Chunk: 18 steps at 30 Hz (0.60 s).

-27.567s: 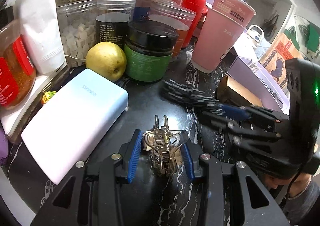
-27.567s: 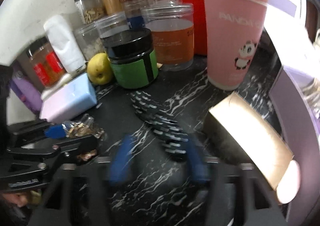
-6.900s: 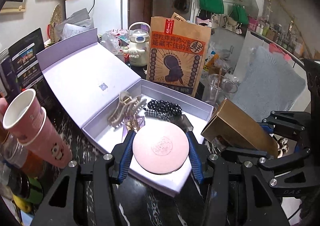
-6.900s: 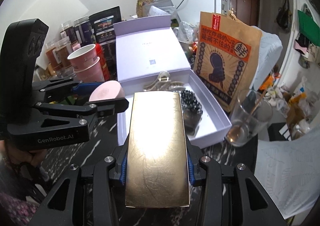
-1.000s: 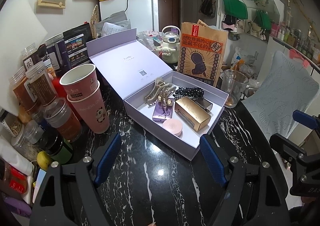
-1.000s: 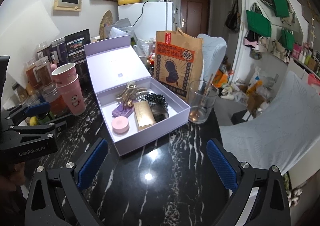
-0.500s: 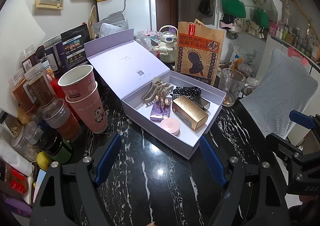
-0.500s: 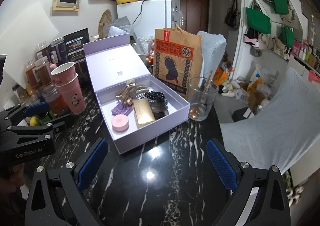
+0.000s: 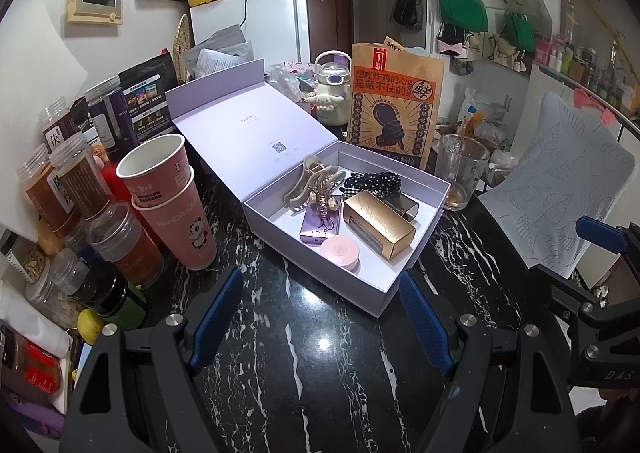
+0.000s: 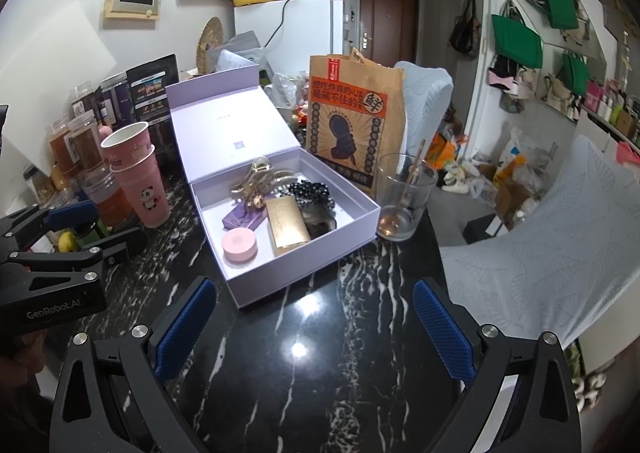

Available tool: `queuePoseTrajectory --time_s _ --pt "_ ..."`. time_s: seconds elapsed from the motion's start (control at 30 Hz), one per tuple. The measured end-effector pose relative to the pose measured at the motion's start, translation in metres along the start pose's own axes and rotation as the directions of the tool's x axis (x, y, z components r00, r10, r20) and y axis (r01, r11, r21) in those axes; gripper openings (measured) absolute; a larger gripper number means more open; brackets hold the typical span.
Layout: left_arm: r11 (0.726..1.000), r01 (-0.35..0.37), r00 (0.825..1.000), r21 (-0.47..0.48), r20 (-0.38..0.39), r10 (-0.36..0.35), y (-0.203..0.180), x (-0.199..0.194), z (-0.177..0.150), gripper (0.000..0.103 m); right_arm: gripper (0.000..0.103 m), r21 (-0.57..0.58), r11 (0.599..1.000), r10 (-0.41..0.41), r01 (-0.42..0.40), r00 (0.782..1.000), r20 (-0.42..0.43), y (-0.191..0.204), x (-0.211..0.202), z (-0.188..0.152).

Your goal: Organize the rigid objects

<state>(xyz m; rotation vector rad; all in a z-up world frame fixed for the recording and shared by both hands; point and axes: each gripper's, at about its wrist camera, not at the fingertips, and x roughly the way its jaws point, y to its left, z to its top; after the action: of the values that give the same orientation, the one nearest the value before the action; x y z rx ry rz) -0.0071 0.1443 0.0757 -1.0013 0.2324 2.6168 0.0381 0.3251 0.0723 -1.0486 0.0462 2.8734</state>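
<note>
Left gripper (image 9: pixel 320 317) spread wide, blue-padded fingers (image 9: pixel 216 313) holding nothing; right gripper (image 10: pixel 316 329) likewise splayed fully and bare-handed, both hanging above the black white-veined marble counter (image 10: pixel 304 381) short of the open lilac cardboard gift box (image 9: pixel 376 295). Compared with half a second back, hardly any shift: box a touch larger and nearer in the left wrist view, contents untouched. Against seven seconds back, a real change: round pink compact (image 9: pixel 340 251) and long gold rectangular carton (image 9: pixel 378 223), then clamped in left and right fingers, now lying inside the box, compact near the front wall, carton just behind and beside it. Also in there: small purple flat case (image 9: pixel 320 227), beige claw hair clip (image 9: pixel 310 185) and black dotted hair clip (image 9: pixel 372 183) toward the hinge side. Judged from that, sorting looks essentially finished; probably only closing the raised lid (image 9: pixel 248 121) remains, if anything. Stacked pink paper cups (image 9: pixel 168 197) standing just beside the box, well clear of both tools.
</note>
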Motion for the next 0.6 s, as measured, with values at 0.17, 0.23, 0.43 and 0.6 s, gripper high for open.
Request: queuePoseTrajectory --time_s 0.17,0.23,0.43,0.6 --pt "1.0 -0.003 1.0 0.003 -0.008 0.003 0.0 0.0018 0.0002 0.08 0.101 0.0 1.0 0.0 0.0 1.0 -0.001 0.0 0.0007 -0.0001" --pt "1.0 -0.006 1.0 0.005 -0.009 0.007 -0.0002 0.0016 0.0 0.08 0.101 -0.002 1.0 -0.001 0.001 1.0 -0.002 0.0003 0.0011 -0.0008" --pt "1.0 -0.01 1.0 0.005 -0.01 0.01 -0.0002 0.0001 -0.0008 0.08 0.101 -0.003 1.0 0.001 -0.002 1.0 -0.005 0.0007 0.0014 -0.0018" --pt "1.0 -0.023 1.0 0.008 -0.014 0.023 -0.0008 0.001 -0.001 0.08 0.101 -0.003 1.0 0.004 -0.004 1.0 -0.011 0.0003 0.0024 -0.0038"
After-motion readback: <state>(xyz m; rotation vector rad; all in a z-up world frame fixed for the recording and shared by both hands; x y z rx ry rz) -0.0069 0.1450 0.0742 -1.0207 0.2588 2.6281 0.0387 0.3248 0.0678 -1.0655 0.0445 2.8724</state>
